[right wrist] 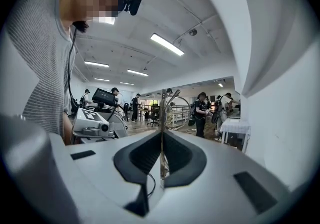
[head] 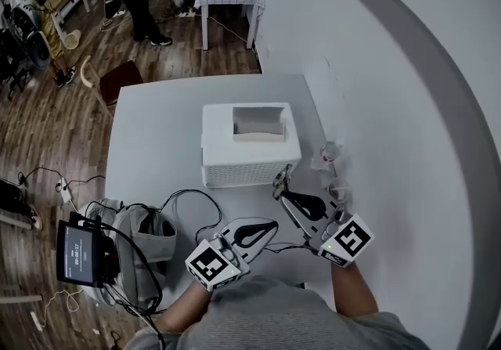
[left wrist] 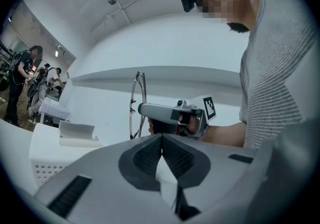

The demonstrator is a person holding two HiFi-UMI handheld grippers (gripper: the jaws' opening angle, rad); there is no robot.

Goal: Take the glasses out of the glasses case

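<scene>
My right gripper (head: pixel 279 191) is shut on a thin-framed pair of glasses (head: pixel 281 178), held above the table just in front of the white perforated box (head: pixel 244 159). In the right gripper view the frame (right wrist: pixel 170 108) stands upright, clamped between the jaws (right wrist: pixel 161 136). A white open case (head: pixel 258 123) lies on top of the box and also shows at the left of the left gripper view (left wrist: pixel 76 133). My left gripper (head: pixel 268 226) is shut with nothing in it (left wrist: pixel 162 141), pointing at the right gripper and the glasses (left wrist: pixel 135 103).
White table (head: pixel 156 129) set against a white wall on the right. Crumpled clear wrapping (head: pixel 329 156) lies near the wall. A grey bag (head: pixel 145 245) with cables and a small screen (head: pixel 79 252) sit at the table's left front. A chair (head: pixel 117 79) and people stand beyond.
</scene>
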